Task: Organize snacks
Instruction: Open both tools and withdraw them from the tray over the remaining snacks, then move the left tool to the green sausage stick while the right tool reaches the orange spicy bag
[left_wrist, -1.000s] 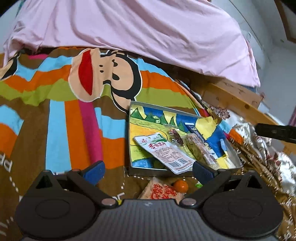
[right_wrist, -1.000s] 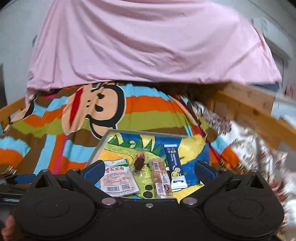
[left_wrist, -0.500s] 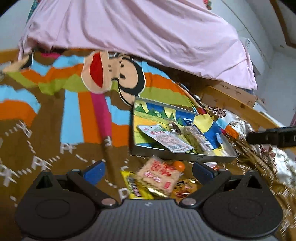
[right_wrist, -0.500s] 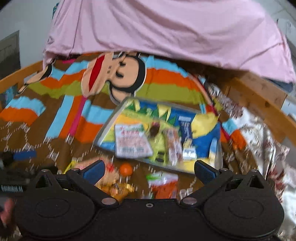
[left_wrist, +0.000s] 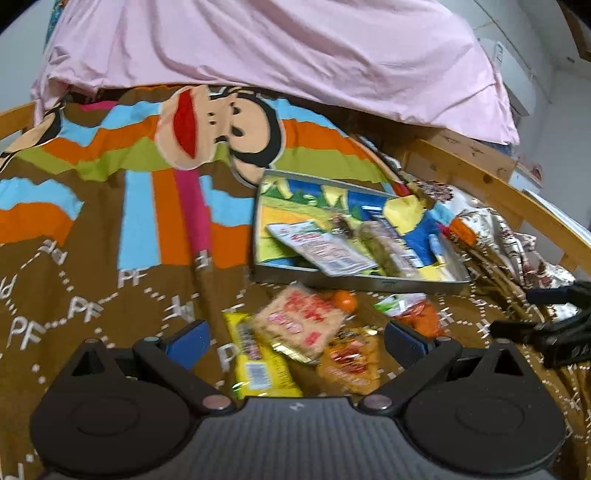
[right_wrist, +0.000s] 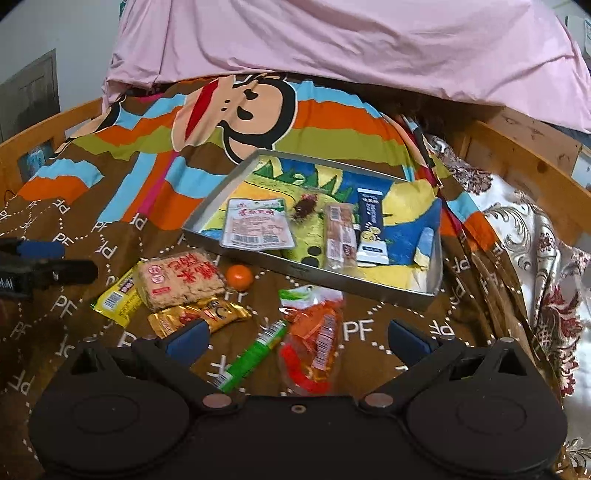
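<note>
A metal tray with a cartoon-printed bottom lies on the bed. It holds a pink-white packet, a dark candy, a long bar and a dark blue bar. In front of the tray lie a rice cracker pack, a yellow packet, a gold packet, an orange ball, a green tube and an orange-red bag. My right gripper hangs open above the tube and bag. My left gripper stands open over the cracker pack, holding nothing.
A striped monkey blanket covers the bed, and a pink duvet is heaped at the back. A wooden bed rail and a floral cloth run along the right side. The blanket to the left of the tray is bare.
Both grippers have drawn back from the tray, bringing the loose snacks in front of it into view. Both stayed open with nothing in them.
</note>
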